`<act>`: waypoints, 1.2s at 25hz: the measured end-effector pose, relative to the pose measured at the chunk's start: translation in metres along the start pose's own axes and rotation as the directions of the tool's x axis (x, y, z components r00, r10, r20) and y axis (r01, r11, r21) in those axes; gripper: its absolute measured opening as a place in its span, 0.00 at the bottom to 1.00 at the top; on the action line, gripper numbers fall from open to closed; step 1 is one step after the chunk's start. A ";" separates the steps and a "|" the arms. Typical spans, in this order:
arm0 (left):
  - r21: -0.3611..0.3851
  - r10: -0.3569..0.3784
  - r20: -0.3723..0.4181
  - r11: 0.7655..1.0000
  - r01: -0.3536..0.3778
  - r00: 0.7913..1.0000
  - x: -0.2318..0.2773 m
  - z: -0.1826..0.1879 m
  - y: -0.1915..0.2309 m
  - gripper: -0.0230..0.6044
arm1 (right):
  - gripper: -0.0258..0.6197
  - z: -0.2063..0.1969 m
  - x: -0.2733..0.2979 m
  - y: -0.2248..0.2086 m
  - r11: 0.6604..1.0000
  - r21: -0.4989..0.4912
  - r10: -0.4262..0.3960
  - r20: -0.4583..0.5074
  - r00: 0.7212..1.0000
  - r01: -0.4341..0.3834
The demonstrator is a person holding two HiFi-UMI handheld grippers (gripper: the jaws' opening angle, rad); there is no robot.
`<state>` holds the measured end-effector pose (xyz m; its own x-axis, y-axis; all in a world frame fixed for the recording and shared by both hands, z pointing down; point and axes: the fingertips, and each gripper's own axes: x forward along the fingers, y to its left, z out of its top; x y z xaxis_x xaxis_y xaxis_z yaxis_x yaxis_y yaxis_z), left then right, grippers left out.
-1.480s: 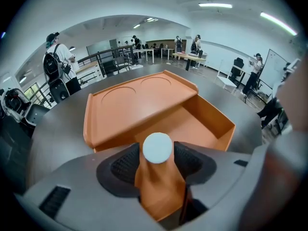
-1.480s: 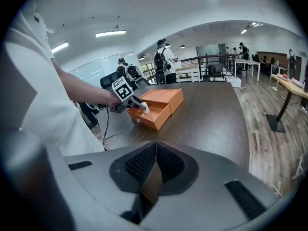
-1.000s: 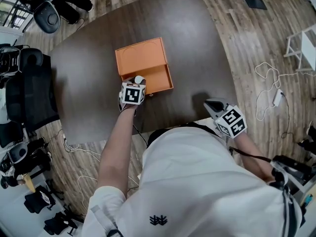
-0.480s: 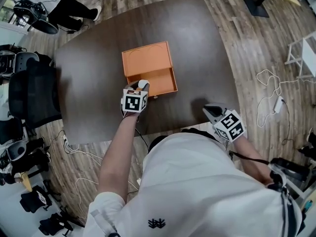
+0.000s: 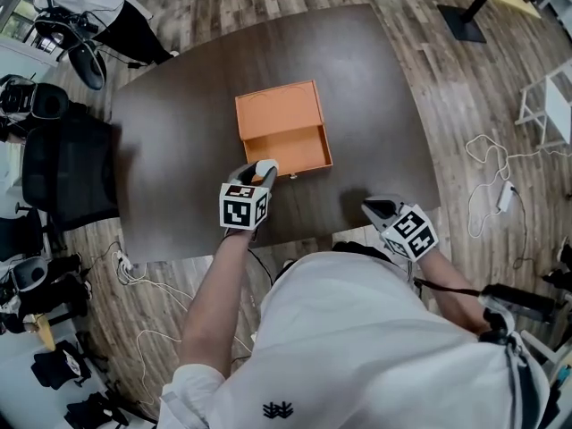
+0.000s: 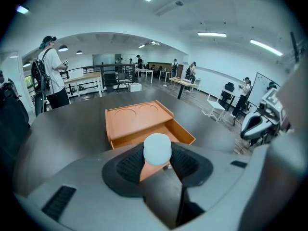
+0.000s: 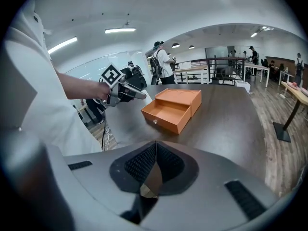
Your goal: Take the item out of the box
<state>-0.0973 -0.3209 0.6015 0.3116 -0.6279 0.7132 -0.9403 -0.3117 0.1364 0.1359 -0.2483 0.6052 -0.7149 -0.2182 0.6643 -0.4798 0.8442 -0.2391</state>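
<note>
In the head view a dark brown counter (image 5: pixel 179 150) carries an orange box (image 5: pixel 277 110) with its drawer (image 5: pixel 290 150) pulled out toward the person. The left gripper (image 5: pixel 257 172) hangs over the counter just at the drawer's near left corner. Its jaws hold a white item (image 5: pixel 266 164), and its marker cube (image 5: pixel 243 207) faces the camera. The right gripper (image 5: pixel 375 207) is well apart from the box, near the counter's front edge on the right. An office chair (image 5: pixel 67 168) stands at the counter's left side, and cables (image 5: pixel 490 150) lie on the wooden floor (image 5: pixel 500 79). In the left gripper view the white item, rounded and smooth, sits clamped between the two dark ribbed pads at the tips of the jaws. It is clear of the open drawer, which shows behind and below it. The box top shows two round recesses (image 6: pixel 127 112), and a person with a backpack (image 6: pixel 50 78) stands far off at the left. In the right gripper view the jaws are closed together, pad against pad, with nothing between them. Beyond them the box sits on the counter with the drawer out, a small knob (image 7: pixel 155 121) on its front. The left gripper is raised in the air to the box's left, apart from it.
</note>
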 end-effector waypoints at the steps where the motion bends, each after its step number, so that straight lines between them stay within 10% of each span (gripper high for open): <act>1: -0.001 -0.008 0.009 1.000 0.008 1.000 -0.007 -0.001 -0.001 0.31 | 0.04 0.001 0.002 0.005 1.000 -0.003 0.001 -0.001 1.000 -0.001; 30: 0.060 -0.229 0.242 0.973 0.221 0.943 -0.232 -0.091 -0.042 0.30 | 0.04 -0.001 0.043 0.205 0.998 -0.026 -0.063 0.014 0.998 0.063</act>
<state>-0.1426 -0.0973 0.4925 0.5425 -0.6931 0.4747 -0.8381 -0.4851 0.2495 0.0076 -0.0835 0.5853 -0.6906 -0.2775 0.6679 -0.5106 0.8411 -0.1785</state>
